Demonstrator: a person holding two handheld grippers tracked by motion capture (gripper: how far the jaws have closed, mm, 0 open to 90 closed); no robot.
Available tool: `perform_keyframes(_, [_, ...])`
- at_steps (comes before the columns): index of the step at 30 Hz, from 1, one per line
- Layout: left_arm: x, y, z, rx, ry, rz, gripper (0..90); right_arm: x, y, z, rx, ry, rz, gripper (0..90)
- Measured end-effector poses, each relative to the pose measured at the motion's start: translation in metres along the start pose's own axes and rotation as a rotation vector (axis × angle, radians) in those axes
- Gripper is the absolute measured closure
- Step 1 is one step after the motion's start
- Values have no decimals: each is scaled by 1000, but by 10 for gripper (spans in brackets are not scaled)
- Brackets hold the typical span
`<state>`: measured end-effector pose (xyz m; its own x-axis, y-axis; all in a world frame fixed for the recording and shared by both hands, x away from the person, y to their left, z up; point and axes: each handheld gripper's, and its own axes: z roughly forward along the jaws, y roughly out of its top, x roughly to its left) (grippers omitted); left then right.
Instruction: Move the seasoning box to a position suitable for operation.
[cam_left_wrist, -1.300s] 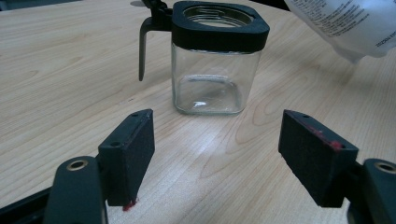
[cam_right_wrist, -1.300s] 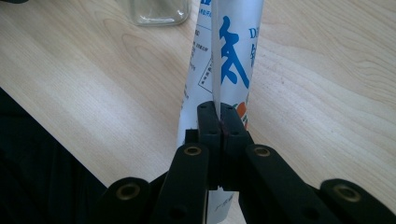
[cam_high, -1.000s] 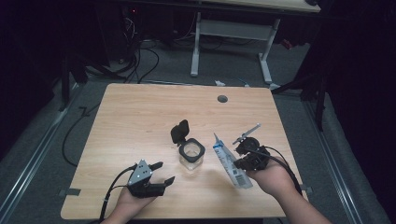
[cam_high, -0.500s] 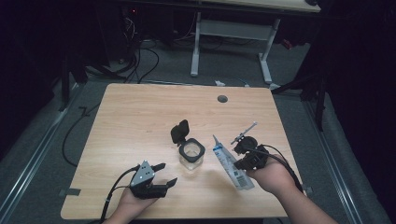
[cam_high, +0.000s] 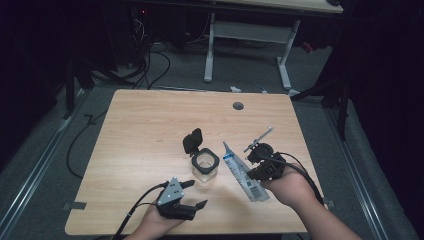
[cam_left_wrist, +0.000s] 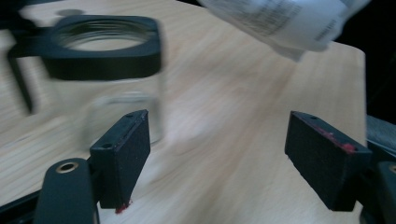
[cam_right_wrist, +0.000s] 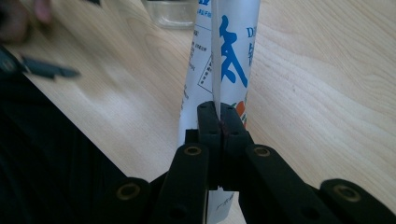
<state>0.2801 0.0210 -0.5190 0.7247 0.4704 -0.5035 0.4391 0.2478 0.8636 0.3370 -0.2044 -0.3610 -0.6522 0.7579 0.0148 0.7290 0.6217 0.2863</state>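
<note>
A clear glass jar with a black square rim and its black flip lid thrown back stands at the middle of the table. My left gripper lies near the front edge, just in front of the jar. Its jaws have just been opening and stand open over bare wood. In the left gripper view the jar sits behind the left pad. My right gripper is shut on the flat seam of a white and blue pouch, seen up close in the right gripper view.
The wooden table has a round cable hole near its far edge. Cables lie on the dark floor at the left, and a white desk frame stands behind. The left gripper's jaw tip shows to the left of the pouch.
My left gripper has slid right along the front edge toward the jar, and its jaws stand a little wider. The right hand and the pouch have stayed put.
</note>
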Motion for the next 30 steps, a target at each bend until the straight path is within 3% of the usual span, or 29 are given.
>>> perform_keyframes(6, [-22,-12,30,26,-42,14,230,8,9,-2,-8,10,-15,900])
perform_keyframes(11, [-28,-17,49,41,-40,-21,230,13,17,0,-7,16,-37,900])
perform_keyframes(21, [-30,-19,56,39,-34,-65,223,25,27,2,-16,22,-52,900])
perform_keyframes(30, [-31,-17,62,-8,-6,-93,223,32,36,0,-30,22,-61,900])
